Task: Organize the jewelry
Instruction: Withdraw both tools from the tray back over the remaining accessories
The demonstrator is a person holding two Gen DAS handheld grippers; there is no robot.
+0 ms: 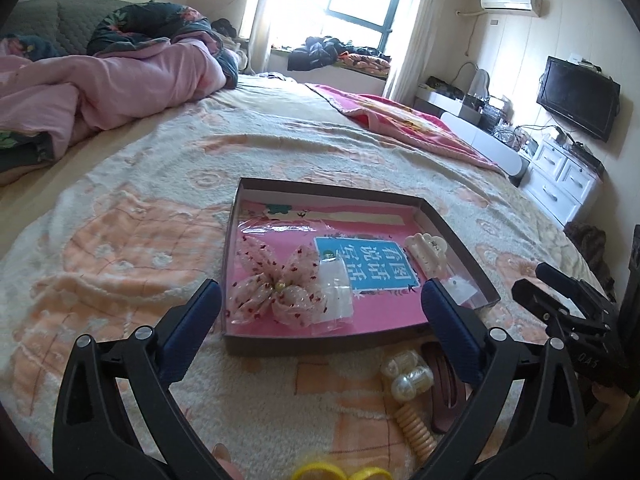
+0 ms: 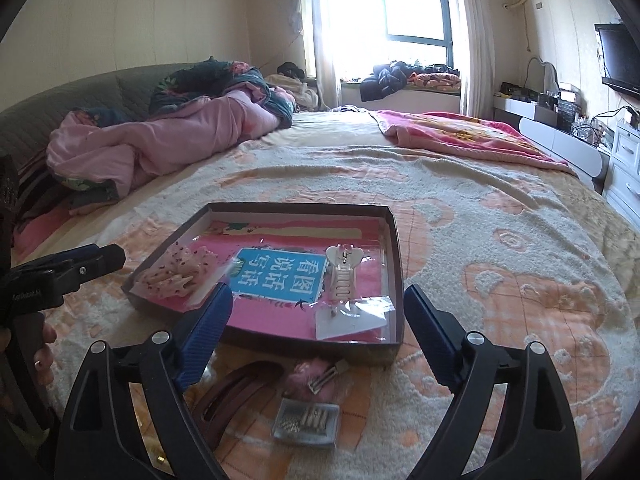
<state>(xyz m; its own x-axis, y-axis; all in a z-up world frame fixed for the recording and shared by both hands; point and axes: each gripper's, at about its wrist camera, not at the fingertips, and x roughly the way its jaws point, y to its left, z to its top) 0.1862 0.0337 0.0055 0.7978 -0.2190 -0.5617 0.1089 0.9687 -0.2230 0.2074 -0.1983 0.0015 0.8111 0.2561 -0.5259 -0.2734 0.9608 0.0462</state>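
Observation:
A shallow brown box (image 1: 236, 220) (image 2: 394, 248) with a pink base lies on the bed. In it are a sheer spotted bow (image 1: 276, 284) (image 2: 176, 276), a cream claw clip (image 1: 426, 254) (image 2: 344, 272) and small plastic bags (image 1: 336, 292) (image 2: 352, 316). In front of the box lie a brown hair clip (image 1: 444, 392) (image 2: 236, 392), pearl beads (image 1: 406, 376), a cream coil tie (image 1: 416, 428), yellow rings (image 1: 320, 470), a pink clip (image 2: 316, 376) and a clear case of pins (image 2: 306, 420). My left gripper (image 1: 320, 304) is open and empty over the box's near edge. My right gripper (image 2: 318, 308) is open and empty.
A rumpled pink duvet (image 1: 100, 80) lies at the bed's head. A pink blanket (image 2: 460, 132) lies at the far right. White drawers (image 1: 560, 176) and a wall television (image 1: 576, 96) stand right of the bed.

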